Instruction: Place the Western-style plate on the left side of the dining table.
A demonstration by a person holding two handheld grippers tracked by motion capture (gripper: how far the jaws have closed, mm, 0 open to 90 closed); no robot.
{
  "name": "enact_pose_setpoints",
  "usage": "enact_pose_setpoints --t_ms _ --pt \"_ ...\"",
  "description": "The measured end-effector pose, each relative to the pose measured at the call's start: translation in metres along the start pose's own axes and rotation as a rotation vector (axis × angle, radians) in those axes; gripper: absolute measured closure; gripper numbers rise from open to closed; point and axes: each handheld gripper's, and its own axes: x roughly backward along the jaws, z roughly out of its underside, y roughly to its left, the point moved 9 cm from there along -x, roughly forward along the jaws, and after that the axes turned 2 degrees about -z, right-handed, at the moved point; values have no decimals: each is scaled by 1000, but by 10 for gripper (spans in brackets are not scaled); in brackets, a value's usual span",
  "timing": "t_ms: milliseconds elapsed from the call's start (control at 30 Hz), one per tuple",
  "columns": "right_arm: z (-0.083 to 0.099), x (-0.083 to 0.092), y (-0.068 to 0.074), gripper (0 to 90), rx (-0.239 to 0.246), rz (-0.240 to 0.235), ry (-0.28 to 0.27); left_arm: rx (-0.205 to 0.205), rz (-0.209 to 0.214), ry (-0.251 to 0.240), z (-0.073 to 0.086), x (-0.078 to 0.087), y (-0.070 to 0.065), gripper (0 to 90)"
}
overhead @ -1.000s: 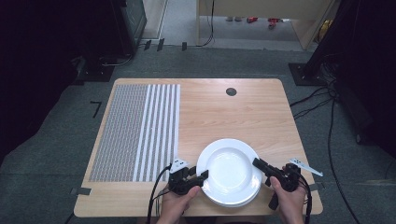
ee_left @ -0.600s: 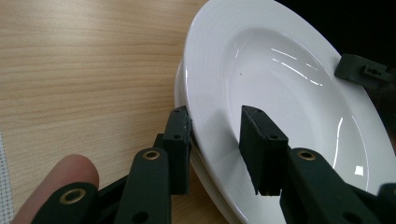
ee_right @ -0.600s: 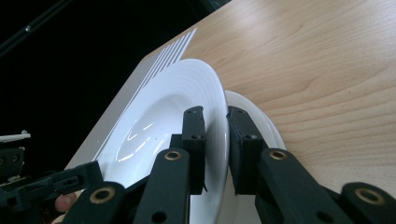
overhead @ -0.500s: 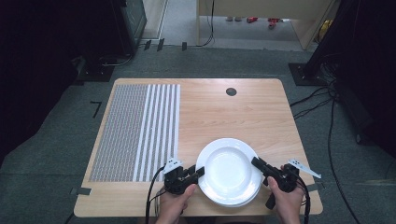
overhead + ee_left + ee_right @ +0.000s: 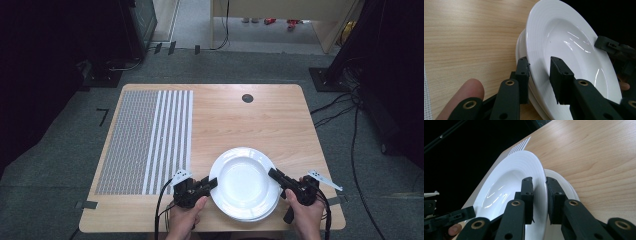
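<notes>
the white plate is the landmark: it sits on top of a stack of white plates at the near edge of the wooden table, right of the table's middle. how many plates lie beneath it is hard to make out; in the left gripper view just rims peek out under it.

the left gripper comes at the plate's left rim. its jaws have just been closing, with the top plate's rim between them; in the left gripper view one jaw stands under the rim and the other over the plate's inner face with a gap there, so it is not yet clamped. the person's left hand is cut off by the bottom edge of the high view, and a fingertip blurs in at the lower left of the left gripper view.

the right gripper is clenched on the plate's right rim, its jaws pressed on both faces in the right gripper view. the right hand is likewise cut off below.

beyond the plate the tabletop lies open up to a small dark round hole. to the plate's left a grey-and-white striped mat covers the table's left part. the stack slightly overhangs toward the near edge, with little room behind it.
</notes>
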Motion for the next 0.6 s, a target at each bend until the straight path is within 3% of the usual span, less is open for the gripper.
enact_pose_setpoints --t_ms 267,300,600 --pt "-1 0 3 799 7 -6 -14 38 3 -1 -1 0 1 718" --pt "-1 0 3 800 3 -8 -13 33 -18 -12 -2 1 2 714" --pt "-1 0 4 800 5 -5 -19 30 -4 -9 2 1 1 704"
